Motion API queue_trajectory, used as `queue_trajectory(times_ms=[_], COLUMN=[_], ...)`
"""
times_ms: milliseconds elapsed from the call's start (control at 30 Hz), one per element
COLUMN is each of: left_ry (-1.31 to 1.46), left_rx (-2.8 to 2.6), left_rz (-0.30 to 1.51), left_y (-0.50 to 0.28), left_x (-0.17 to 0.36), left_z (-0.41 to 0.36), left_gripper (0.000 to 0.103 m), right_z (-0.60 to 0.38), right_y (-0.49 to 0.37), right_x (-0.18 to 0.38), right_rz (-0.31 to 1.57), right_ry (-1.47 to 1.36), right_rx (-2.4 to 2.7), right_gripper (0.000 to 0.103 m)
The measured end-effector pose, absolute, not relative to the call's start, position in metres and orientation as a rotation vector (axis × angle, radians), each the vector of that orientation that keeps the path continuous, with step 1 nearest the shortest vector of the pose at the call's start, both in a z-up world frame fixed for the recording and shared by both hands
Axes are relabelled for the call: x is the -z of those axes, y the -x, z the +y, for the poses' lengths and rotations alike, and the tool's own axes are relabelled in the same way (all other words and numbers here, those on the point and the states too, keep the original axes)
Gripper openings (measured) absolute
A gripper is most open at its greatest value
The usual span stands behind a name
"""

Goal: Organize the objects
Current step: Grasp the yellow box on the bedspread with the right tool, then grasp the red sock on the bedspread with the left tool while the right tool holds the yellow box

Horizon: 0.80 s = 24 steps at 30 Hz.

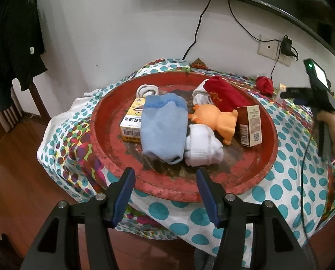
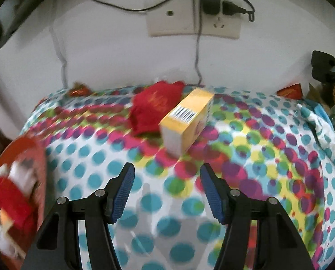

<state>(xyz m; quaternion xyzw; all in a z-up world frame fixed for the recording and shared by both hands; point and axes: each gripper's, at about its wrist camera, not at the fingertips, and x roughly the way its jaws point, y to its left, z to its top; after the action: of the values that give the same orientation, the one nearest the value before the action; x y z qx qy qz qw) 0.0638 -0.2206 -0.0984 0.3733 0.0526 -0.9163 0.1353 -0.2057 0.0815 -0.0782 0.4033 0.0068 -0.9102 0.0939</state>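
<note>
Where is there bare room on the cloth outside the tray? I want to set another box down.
Free: the dotted cloth in front of the yellow box and right of it. Crowded: the red tray, full of socks, boxes and a toy, and the spot where the red sock touches the box.

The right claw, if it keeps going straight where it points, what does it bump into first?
Probably the yellow box, standing on the dotted cloth just ahead of the open right claw. The red sock lies behind it. Blur makes depth uncertain.
</note>
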Motion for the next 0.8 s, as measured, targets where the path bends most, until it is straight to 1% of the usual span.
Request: queue_trajectory(times_ms=[133,267,400,500,600,667,800], left_ry=[-1.068,-1.041,-1.049,-0.999,-0.99,-1.01,-1.017], left_rx=[2.666,2.652,2.651,2.666,2.672,2.669,2.71], left_rz=[0.162,0.094,0.052,-0.001,-0.014,-0.024,-0.127], left_y=[-0.065,-0.064,-0.064,-0.065,-0.062,-0.057,-0.039], left_x=[0.097,0.097,0.097,0.091,0.088,0.089,0.083], left_z=[-0.219,-0.215,-0.21,-0.202,-0.196,-0.191,-0.166], left_gripper=[0.058,0.058,0.058,0.058,0.058,0.058,0.058], right_z=[0.074,0.074,0.083,0.092,0.102,0.111,0.129], right_y=[0.234,0.254,0.264,0.269,0.277,0.28,0.269], right_x=[0.084,0.09,0.099,0.102,0.104,0.103,0.099], right_rz=[0.031,0.027,0.007,-0.029,0.022,0.038,0.142], right_ry=[-1.221,-1.241,-1.261,-1.28,-1.288,-1.284,-1.236], right_rx=[2.747,2.791,2.772,2.728,2.71,2.698,2.701], right_gripper=[0.058,0.058,0.055,0.039,0.028,0.028,0.028])
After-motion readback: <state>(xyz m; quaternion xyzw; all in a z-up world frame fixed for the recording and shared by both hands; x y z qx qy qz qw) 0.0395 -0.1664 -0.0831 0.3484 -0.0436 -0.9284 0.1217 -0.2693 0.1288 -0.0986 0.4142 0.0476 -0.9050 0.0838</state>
